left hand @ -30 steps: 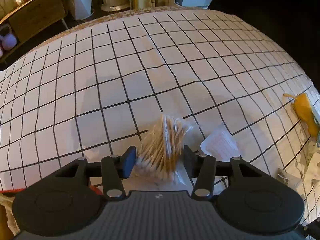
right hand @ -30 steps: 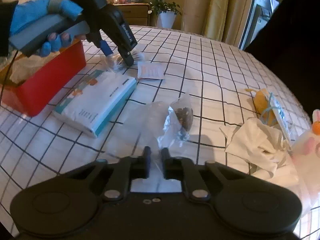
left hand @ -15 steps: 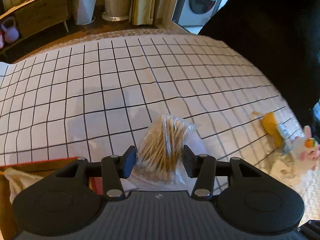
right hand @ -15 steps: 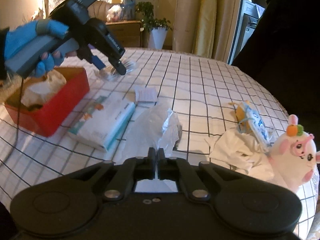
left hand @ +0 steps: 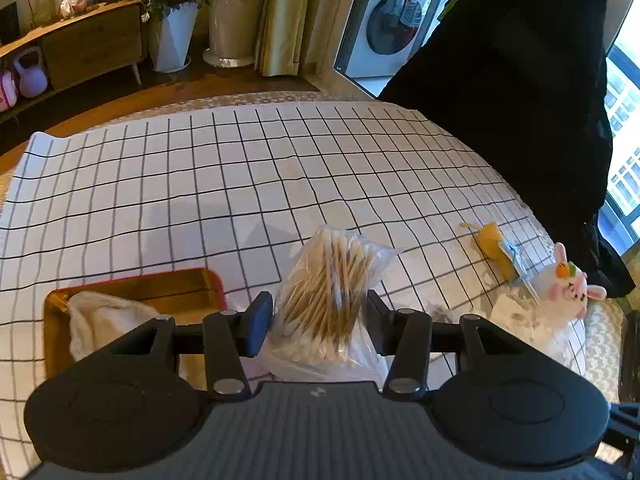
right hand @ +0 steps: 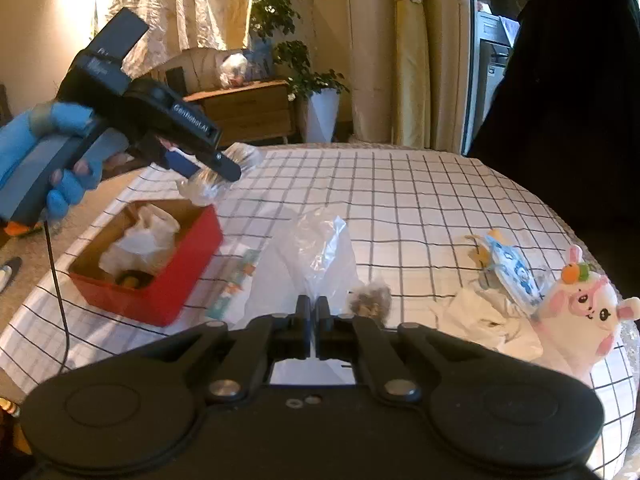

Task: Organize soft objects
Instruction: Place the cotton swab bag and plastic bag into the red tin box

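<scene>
Across the checked counter (left hand: 168,184), one red box (right hand: 168,276) already holding a white cloth waits at the left edge, while one plush toy (right hand: 580,320), one crumpled white cloth (right hand: 492,316) and one packet of tissues (right hand: 236,284) lie spread out. Above the box, the left claw (left hand: 320,312) clamps one clear bag of cotton swabs (left hand: 328,280); the slippery film could slide from the pads and drop outside the box, judging by the loose grip low on the bag. Nearer the camera, the right claw (right hand: 311,312) is pinched tight on one thin clear plastic bag (right hand: 320,248), lifted off the counter, which could tear or spill.
</scene>
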`<state>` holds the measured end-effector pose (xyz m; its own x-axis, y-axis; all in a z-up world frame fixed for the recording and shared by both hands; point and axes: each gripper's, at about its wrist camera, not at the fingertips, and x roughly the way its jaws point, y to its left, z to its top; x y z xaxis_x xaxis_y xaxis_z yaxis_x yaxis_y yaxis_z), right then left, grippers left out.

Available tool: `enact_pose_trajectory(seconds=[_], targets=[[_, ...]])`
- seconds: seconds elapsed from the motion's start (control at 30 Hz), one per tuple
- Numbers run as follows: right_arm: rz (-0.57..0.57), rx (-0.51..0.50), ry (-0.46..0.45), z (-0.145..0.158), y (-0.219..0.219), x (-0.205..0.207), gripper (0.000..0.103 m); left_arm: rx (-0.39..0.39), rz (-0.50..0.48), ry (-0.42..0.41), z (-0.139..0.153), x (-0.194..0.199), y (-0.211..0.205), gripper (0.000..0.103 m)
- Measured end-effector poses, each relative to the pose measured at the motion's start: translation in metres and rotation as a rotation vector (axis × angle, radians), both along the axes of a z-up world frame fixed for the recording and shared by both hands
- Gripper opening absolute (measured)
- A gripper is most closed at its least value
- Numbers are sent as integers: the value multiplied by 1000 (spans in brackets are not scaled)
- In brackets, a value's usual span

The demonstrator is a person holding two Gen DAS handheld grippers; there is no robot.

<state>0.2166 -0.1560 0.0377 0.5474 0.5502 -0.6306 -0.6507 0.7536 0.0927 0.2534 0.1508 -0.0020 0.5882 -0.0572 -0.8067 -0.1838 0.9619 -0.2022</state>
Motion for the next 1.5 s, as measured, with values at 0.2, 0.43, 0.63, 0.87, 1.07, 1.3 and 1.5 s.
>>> enact_pose_trajectory(seconds=[0.2,0.43,0.63,0.87,1.07,1.3,1.5], targets=[[34,29,-7,16,13,-13,1,10,3,7,10,-35,10,48],[84,56,-7,30,38,-25,1,5,19,7,14,-73,28,48],[117,64,3,35,65,-29,1,-1,39,10,10,-97,45,48],[156,43,23,34,103,-25,1,-21,70,23,-3,-117,68,48],[198,-11,41,27,141,-12,1,-13,92,45,-16,-124,84,48],[226,-100,51,14,193,7,1,-10,103,57,-26,-121,99,48],[261,-187,9,-2,232,23,1,17,93,76,-38,-117,105,48]])
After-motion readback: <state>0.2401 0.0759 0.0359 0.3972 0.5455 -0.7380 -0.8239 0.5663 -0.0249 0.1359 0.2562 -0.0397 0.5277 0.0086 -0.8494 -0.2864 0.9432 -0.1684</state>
